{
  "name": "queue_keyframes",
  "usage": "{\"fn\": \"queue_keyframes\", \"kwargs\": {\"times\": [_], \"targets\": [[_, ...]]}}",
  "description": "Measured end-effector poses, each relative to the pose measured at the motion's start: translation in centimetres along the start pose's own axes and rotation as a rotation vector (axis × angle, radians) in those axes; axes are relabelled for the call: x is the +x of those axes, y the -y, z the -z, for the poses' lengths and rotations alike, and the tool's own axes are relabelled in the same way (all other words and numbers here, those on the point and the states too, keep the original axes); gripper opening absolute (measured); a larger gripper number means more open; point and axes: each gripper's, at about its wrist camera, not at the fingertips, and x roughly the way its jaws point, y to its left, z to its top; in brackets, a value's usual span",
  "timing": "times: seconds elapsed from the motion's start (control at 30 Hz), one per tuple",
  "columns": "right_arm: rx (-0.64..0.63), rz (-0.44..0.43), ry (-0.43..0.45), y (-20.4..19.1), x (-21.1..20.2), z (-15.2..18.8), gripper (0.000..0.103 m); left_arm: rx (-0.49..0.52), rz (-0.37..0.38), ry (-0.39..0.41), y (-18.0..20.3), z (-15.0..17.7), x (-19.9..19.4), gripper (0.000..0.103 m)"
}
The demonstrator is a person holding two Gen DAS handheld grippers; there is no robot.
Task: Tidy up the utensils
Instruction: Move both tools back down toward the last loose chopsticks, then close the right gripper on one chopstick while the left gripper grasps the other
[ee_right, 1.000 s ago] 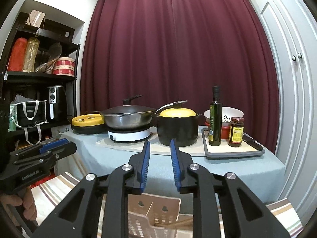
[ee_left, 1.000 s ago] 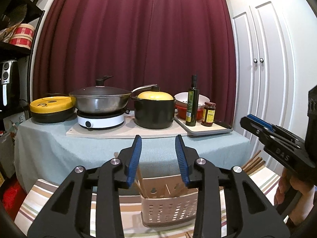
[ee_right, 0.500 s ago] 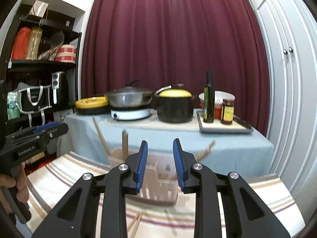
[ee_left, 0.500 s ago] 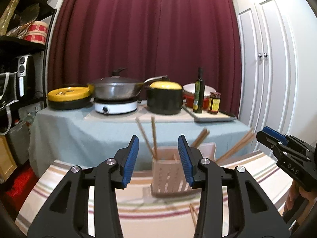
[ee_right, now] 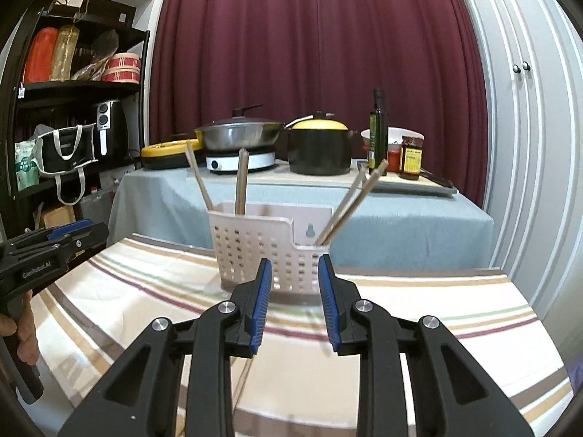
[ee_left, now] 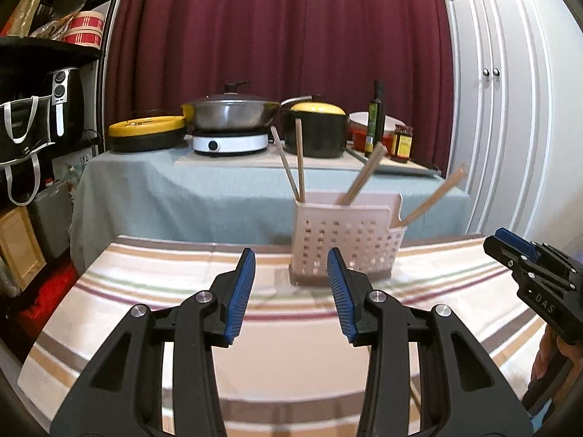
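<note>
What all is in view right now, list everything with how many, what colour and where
perforated plastic utensil basket: one, pale pink-white, upright on the striped cloth.
wooden chopsticks: several, tan, standing tilted in the basket.
striped tablecloth: one, cream with brown, green and maroon bands, near table.
lidded steel wok: one, silver, on a white hotplate, far table.
black pot with yellow lid: one, right of the wok.
flat yellow-lidded pan: one, left of the wok.
dark green oil bottle: one, on a grey tray.
sauce jar: one, brown, beside the bottle.
left gripper: black, blue pads, open.
right gripper: same, open.
</note>
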Motion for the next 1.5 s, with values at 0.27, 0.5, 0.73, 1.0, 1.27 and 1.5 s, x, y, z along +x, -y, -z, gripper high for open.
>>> {"fn": "queue_keyframes", "kwargs": {"times": [0.27, 0.5, 0.73, 1.0, 1.27, 1.5], "targets": [[-0.002, 0.007, -0.051, -0.4, -1.2, 3.1, 0.028, -0.002, -0.013, -0.053, 0.2, 3.1, -1.4, 0.042], [-0.018, -0.02, -0.106, -1.8, -1.8, 6.3, 0.028, 0.012, -0.025, -0.095, 0.5, 6.2, -2.2, 0.048], [-0.047, -0.064, -0.164, -3.3, -1.8, 9.2, 0.034, 0.008, -0.024, -0.147, 0.8, 8.6, -2.2, 0.049], [-0.062, -0.106, -0.221, -4.2, -1.4, 11.1, 0.034, 0.01, -0.018, -0.174, 1.7, 9.7, -1.9, 0.05], [-0.073, -0.133, -0.274, -4.8, -0.6, 12.5, 0.034, 0.007, -0.009, -0.19, 2.3, 10.2, -1.5, 0.05], [-0.06, -0.128, -0.315, -4.5, -0.2, 13.3, 0.018, 0.021, 0.014, -0.203, 3.2, 10.6, -1.3, 0.05]]}}
